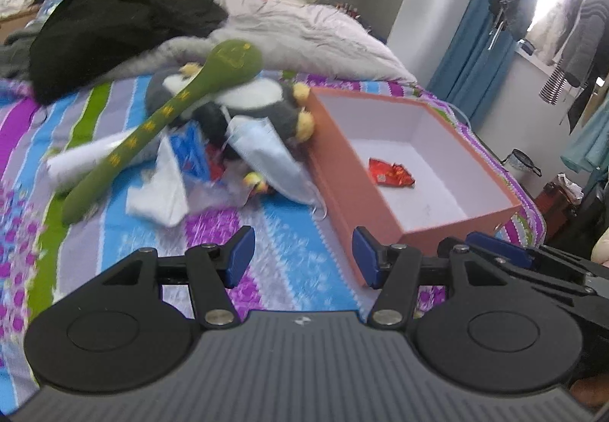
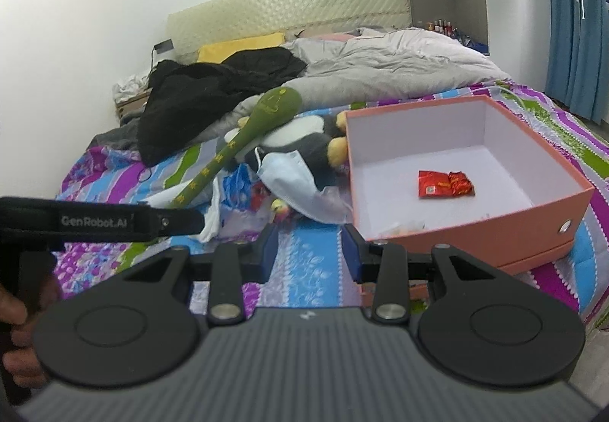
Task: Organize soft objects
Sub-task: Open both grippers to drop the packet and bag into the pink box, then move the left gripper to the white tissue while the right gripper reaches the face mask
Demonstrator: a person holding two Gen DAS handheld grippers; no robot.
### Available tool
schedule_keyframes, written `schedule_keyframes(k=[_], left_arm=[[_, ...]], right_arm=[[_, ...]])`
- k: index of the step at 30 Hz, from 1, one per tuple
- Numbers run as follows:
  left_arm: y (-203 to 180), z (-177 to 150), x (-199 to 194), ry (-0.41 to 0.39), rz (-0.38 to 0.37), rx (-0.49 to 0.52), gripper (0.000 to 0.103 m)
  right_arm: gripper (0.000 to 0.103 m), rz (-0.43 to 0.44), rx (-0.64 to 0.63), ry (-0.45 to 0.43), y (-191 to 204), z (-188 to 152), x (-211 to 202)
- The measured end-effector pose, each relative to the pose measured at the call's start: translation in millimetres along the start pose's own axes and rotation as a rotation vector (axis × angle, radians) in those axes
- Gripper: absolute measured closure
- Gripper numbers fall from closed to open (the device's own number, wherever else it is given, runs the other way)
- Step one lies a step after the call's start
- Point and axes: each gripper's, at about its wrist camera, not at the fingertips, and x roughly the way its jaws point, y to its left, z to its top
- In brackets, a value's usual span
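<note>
A pile of soft things lies on the striped bedspread: a long green plush snake [image 1: 163, 117] [image 2: 243, 140], a grey and white plush penguin [image 1: 259, 106] [image 2: 300, 140], a blue face mask [image 1: 266, 155] [image 2: 289, 178] and white cloths [image 1: 160, 186]. An open orange box [image 1: 354, 171] [image 2: 495, 228] stands right of the pile, with a red packet [image 1: 390, 172] [image 2: 445, 184] inside. My left gripper [image 1: 302, 256] is open and empty, short of the pile. My right gripper [image 2: 310, 254] is open and empty, at the box's near left corner.
Black clothing [image 1: 114, 26] [image 2: 213, 87] and a grey duvet [image 1: 304, 30] [image 2: 380, 60] cover the far bed. A cream headboard [image 2: 289, 11] lies behind. Blue curtains [image 1: 483, 22] and hanging clothes are at the right. The left gripper's body [image 2: 99, 220] crosses the right view.
</note>
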Motion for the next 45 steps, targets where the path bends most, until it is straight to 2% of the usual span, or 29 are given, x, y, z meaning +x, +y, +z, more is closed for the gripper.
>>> schedule_keyframes(k=[8,12,22,31,35,45], left_arm=[[16.5,-35.5,3.4,0.081,0.035,-0.053,0.04],[24.3,-41.1,8.5,0.09,0.045,-0.072,0.04],[47.9,-22.6,30.4,0.064,0.091,-0.081,0.04],[78.0,-11.7,66.3,0.061,0.104,-0.186,0.042],[89.7,-4.3,82.1,0.058,0.102,-0.195,0.049],[122.9,13.6,132.1,0.066,0.153,-0.193,0.049]], right_arm=[[0.063,0.003,-0.033,0.05,15.6,-18.0,8.8],[0.063,0.008,-0.044,0.06,20.1,-21.9,14.5],[0.063,0.037,-0.091,0.09,33.1,-22.6,45.7],[0.066,0.075,-0.148,0.11,42.7,-11.3,91.7],[0.07,0.088,-0.168,0.133,47.7,-9.1,118.3],[0.071,-0.003,-0.207,0.138,44.7,3.2,181.0]])
